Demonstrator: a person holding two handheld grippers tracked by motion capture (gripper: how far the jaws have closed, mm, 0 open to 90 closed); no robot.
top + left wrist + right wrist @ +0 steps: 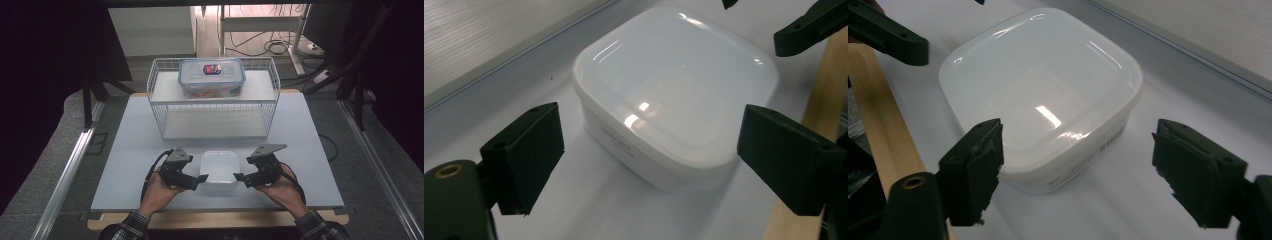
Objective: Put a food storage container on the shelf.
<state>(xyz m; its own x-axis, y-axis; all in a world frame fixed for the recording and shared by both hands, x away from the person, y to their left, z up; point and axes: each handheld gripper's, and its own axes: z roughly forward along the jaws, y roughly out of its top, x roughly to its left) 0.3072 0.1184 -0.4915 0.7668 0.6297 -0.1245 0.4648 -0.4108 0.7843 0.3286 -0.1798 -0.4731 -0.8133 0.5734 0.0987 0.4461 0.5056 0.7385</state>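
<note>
The left tongs (202,178) are hanging open just left of the white tub (219,169), which is sitting near the desk's (125,165) front edge. Likely light, stiff and slick, it is best pinched under the lid rim. The right tongs (239,177) are gaping open too.

In the high view, the contents of the clear lidded box (212,77) on the wire rack (215,100) at twelve o'clock are too small to tell, and its lid label cannot be read. Print on the side of the white tub (1040,95) is too blurred to read in the right gripper view. The person's forearms are cut off at six o'clock, and the left tongs (200,180) hide part of the tub's nine o'clock edge.
</note>
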